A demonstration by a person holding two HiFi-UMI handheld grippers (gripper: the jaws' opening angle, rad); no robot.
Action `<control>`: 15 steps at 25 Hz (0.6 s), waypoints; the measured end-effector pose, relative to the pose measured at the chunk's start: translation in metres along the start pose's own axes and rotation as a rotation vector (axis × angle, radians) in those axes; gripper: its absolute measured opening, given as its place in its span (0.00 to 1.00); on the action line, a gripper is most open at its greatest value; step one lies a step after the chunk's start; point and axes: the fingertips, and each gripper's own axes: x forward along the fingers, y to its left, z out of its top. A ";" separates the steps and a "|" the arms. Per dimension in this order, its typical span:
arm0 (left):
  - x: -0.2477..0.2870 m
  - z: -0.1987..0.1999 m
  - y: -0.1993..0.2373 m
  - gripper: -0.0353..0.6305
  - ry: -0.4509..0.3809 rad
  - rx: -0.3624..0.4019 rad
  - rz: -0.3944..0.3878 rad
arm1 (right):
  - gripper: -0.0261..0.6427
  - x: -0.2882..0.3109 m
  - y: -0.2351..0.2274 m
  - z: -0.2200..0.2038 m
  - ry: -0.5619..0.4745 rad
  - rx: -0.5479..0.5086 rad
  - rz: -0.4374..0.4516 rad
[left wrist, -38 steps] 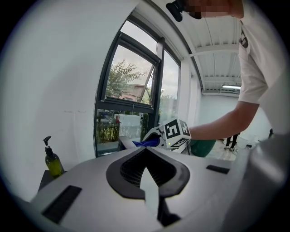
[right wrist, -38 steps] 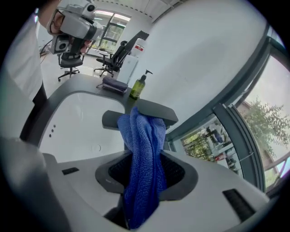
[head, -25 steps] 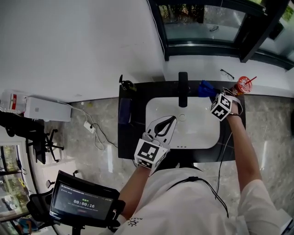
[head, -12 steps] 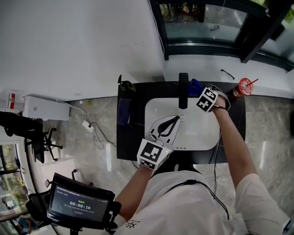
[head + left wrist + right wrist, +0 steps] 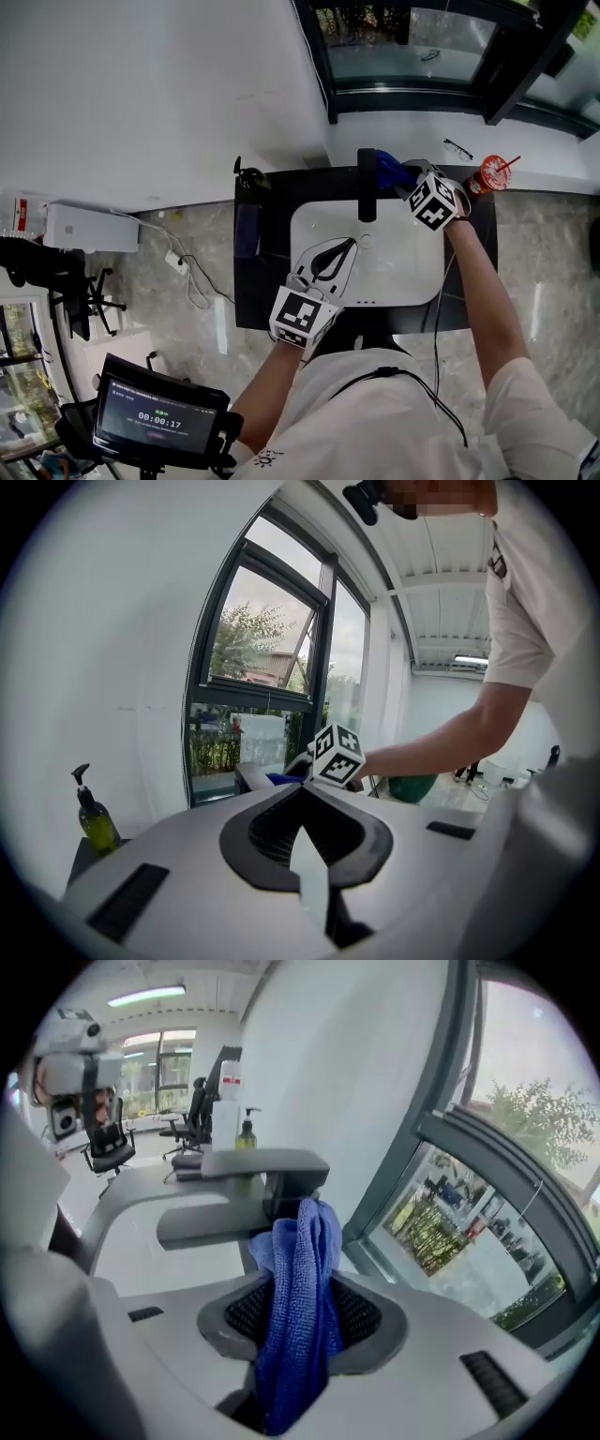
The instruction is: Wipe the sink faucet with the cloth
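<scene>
**Cloth held against the faucet by the right jaws**

Cloth (image 5: 298, 1307), blue and bunched, is clamped between the jaws of the right gripper (image 5: 412, 187). It sticks out past the jaw tips in a thick fold. Its free end stands right at the upright column of the faucet (image 5: 253, 1171) and looks to be touching it. From the head view the cloth shows as a blue patch just to the right of the faucet's back end, with the gripper's marker cube beside it.

The faucet is dark, with a flat top arm reaching out over the white sink (image 5: 309, 225). The sink is set into a black surface (image 5: 253, 291).

The left gripper (image 5: 342, 253) hovers over the sink on the near side of the faucet, well apart from it. Its jaws are pressed together at the tips with nothing between them.

A soap bottle (image 5: 96, 819) with a pump stands on the surface to the left of the faucet, near the back corner. A red cup (image 5: 492, 173) with a straw stands to the right of the faucet, beyond the right gripper. A window (image 5: 412, 47) with a dark frame rises behind the faucet.
</scene>
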 end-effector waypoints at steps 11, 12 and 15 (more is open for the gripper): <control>-0.003 0.004 -0.001 0.04 -0.005 0.006 -0.007 | 0.26 -0.003 -0.022 -0.045 0.086 0.168 -0.110; -0.004 0.003 0.000 0.04 -0.002 0.004 -0.004 | 0.26 0.007 -0.014 -0.053 0.143 0.110 -0.105; -0.008 -0.001 0.003 0.04 0.009 -0.001 0.014 | 0.26 0.032 0.009 -0.063 0.259 -0.045 -0.072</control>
